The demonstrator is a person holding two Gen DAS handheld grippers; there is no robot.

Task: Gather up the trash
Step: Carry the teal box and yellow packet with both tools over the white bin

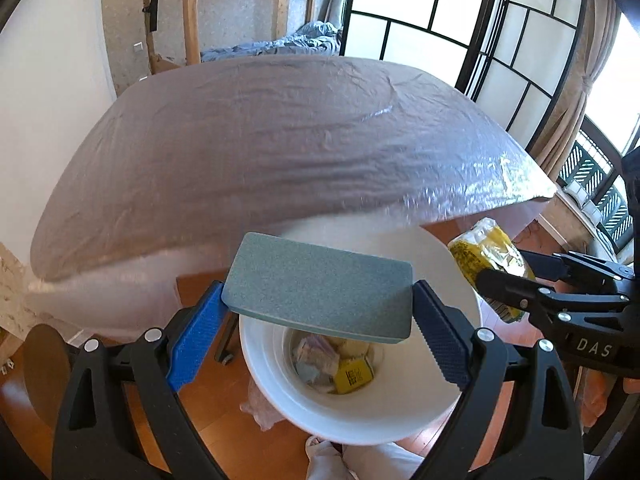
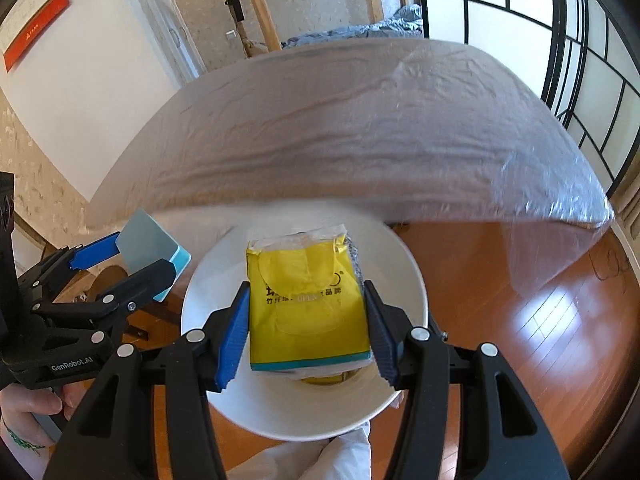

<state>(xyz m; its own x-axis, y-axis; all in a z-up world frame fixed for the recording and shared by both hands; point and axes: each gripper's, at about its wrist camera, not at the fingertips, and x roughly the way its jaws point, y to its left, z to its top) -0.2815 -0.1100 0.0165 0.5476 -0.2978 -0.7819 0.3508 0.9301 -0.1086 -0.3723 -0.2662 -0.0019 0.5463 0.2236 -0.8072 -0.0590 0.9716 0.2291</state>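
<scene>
My left gripper (image 1: pixel 318 318) is shut on a flat grey-green sponge pad (image 1: pixel 320 284) and holds it level over the mouth of a white trash bin (image 1: pixel 400 416). Paper scraps and a small yellow box (image 1: pixel 354 374) lie at the bin's bottom. My right gripper (image 2: pixel 306 334) is shut on a yellow tissue pack (image 2: pixel 306 300), held above the same white bin (image 2: pixel 280 420). In the left wrist view the yellow pack (image 1: pixel 486 248) hangs at the right. In the right wrist view the sponge pad (image 2: pixel 146 242) shows at the left.
A table under a grey plastic-covered cloth (image 1: pixel 256 140) stands just behind the bin. Wooden floor (image 2: pixel 520 320) spreads to the right. A pink crumpled bag (image 1: pixel 262 404) lies on the floor by the bin. A person's pale trouser leg (image 2: pixel 320 456) is below, and a hand (image 2: pixel 28 404) holds the left gripper.
</scene>
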